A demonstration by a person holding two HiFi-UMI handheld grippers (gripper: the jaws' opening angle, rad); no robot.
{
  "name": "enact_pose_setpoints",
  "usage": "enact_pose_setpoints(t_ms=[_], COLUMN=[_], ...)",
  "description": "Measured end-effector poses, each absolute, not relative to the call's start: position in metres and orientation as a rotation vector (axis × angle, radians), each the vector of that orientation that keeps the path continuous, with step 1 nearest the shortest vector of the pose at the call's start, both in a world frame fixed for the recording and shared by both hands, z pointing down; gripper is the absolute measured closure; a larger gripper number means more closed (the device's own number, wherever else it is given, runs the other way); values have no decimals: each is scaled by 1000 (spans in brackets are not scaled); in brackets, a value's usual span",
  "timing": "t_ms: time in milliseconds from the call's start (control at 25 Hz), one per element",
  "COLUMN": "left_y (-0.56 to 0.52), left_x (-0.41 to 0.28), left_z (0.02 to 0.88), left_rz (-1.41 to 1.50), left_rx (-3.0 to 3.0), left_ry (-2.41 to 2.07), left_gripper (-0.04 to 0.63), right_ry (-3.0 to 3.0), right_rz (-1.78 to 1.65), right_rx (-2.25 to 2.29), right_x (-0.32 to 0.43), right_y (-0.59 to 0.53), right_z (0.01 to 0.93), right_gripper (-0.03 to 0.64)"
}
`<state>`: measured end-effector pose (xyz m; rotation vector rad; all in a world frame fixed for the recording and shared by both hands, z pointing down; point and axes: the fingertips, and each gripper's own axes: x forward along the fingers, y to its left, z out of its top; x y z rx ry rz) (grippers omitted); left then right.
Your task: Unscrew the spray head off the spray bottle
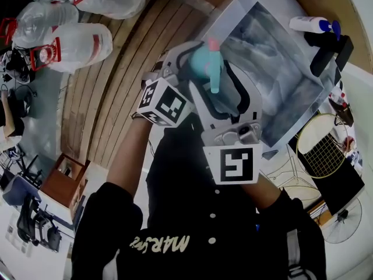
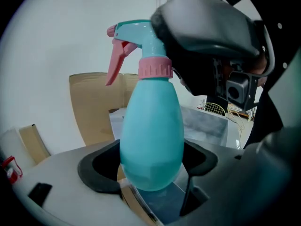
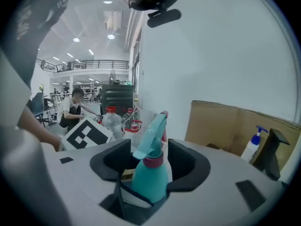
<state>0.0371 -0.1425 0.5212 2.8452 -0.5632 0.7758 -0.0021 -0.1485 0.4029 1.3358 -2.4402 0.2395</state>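
Overhead, the spray bottle (image 1: 201, 60) hangs in open air over the near edge of the grey desk (image 1: 274, 80), touching no surface.

Left gripper (image 2: 150, 168): its fingers (image 2: 101, 171) are clamped on the bottle's rounded lower body, which stands upright between them.

Right gripper (image 3: 148, 166): it meets the bottle from the opposite side. Its fingers (image 3: 188, 161) stand apart on either side of the spray head (image 3: 151, 135) and the pink collar (image 3: 153, 161). A narrow gap appears to remain at each pad, though the wide-angle view is poor on the trigger side. In the left gripper view the right gripper's dark body covers the back of the head, and the pink trigger (image 2: 115, 62) points free toward the white wall.

Surroundings: a white bottle with a blue pump (image 1: 312, 24) and a black block (image 1: 329, 51) lie at the desk's far corner, well apart from both grippers. A cardboard sheet (image 2: 94, 102) stands behind the desk. Clear water jugs (image 1: 76, 45) rest on the wooden floor (image 1: 116, 80) to the left. A racket (image 1: 323, 147) and a floor fan (image 1: 344, 217) lie to the right.
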Motion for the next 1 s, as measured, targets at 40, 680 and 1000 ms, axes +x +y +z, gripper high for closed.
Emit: enact_pose_setpoints(t_ms=[40,680,1000], left_y=[-143,-142,-142], left_x=[37,37,37], left_z=[521,521,523], left_rz=[775,747,758], left_rx=[2845,2878,2885], left_ry=[-568,-491,-490], left_gripper=[189,189,189], right_ry=[-2407,-2934,-2875], right_rz=[225,80,87], right_rx=[1347,271,283], right_x=[-3,-3,-5], right_y=[-152,-140,-144], right_z=[405,409,408], right_gripper=[378,466,411])
